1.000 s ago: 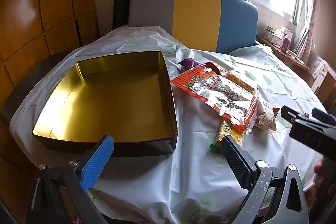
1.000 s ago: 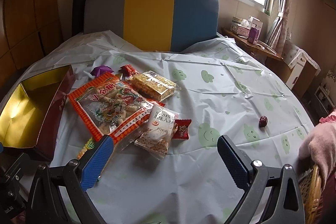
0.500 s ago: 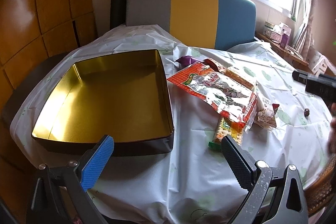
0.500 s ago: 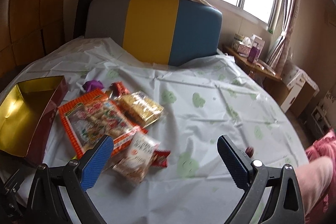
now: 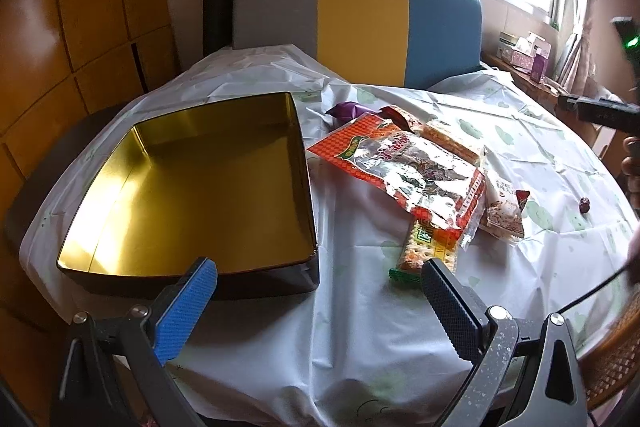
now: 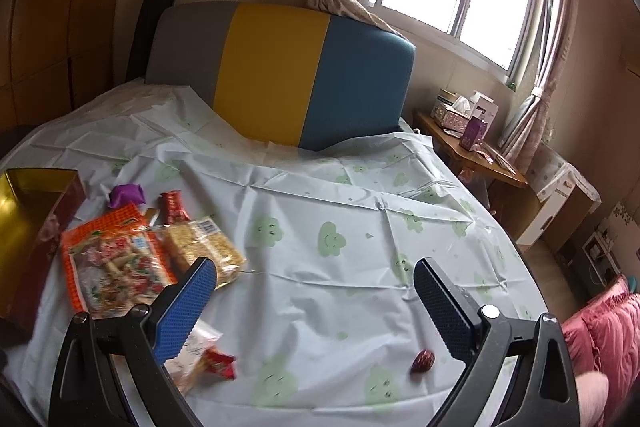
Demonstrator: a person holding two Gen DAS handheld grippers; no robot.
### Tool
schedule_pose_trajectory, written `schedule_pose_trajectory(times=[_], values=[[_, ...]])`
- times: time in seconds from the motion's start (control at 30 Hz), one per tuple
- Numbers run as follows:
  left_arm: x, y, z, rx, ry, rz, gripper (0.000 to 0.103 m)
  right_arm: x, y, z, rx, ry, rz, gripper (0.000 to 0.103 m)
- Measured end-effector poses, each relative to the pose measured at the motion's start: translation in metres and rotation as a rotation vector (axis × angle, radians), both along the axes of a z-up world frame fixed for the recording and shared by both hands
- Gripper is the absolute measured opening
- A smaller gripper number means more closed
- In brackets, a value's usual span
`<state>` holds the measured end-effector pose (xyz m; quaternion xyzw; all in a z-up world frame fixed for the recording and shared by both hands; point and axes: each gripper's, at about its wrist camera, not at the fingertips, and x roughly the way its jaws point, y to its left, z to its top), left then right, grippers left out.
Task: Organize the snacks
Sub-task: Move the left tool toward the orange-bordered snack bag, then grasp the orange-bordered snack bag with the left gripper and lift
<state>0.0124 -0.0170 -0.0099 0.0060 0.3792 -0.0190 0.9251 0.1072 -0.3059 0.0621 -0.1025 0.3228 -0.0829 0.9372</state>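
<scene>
Both claws are spread wide with nothing between their fingers. The left claw (image 5: 318, 283) hangs over the near edge of the worktop (image 5: 360, 339), which is covered with a pale cloth printed with green smiling clouds. Its blue finger (image 5: 186, 311) sits in front of the near wall of an empty tin (image 5: 192, 183) with a gold inside, lying open on the left part of the worktop.

Just to the right of the tin lies a loose heap of snacks. A big orange bag (image 5: 404, 171) with a silvery window lies on top. A long cracker pack (image 5: 424, 251) with green ends pokes out from under its near edge, close to the black finger (image 5: 448, 307). A pale small packet (image 5: 502, 203) lies against the bag's right side, touching a small red sachet (image 5: 522, 197). Behind the bag are a purple wrapped sweet (image 5: 348, 109), a red wrapper (image 6: 174, 207) and a clear pack of yellow biscuits (image 6: 204, 247).

The right claw (image 6: 314, 285) hovers above the right part of the worktop, over bare cloth. A single dark red wrapped sweet (image 6: 423, 361) lies well apart from the heap, near that claw's black finger (image 6: 444, 311). A striped grey, yellow and blue chair back (image 6: 280, 75) stands behind the worktop
</scene>
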Motion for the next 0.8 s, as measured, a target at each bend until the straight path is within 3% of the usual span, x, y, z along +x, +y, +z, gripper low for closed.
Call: schedule_pose_trajectory(times=[0.17,0.27,0.33,0.6,0.8], values=[[0.003,-0.005,0.0,0.012,0.01,-0.012,0.102,0.015,-0.03,-0.03,0.048,0.068,-0.024,0.101],[0.006,-0.009,-0.002,0.013,0.022,-0.028,0.103,0.021,-0.047,-0.045,0.14,0.14,-0.061,0.099],[0.006,-0.013,-0.003,0.021,0.022,-0.039,0.103,0.021,-0.053,-0.045,0.207,0.134,-0.061,0.098],[0.014,-0.018,-0.006,0.003,0.051,-0.076,0.102,0.022,-0.055,-0.048,0.232,0.141,-0.077,0.098],[0.023,-0.032,-0.01,-0.02,0.092,-0.182,0.096,0.026,-0.05,-0.05,0.236,0.167,-0.048,0.098]])
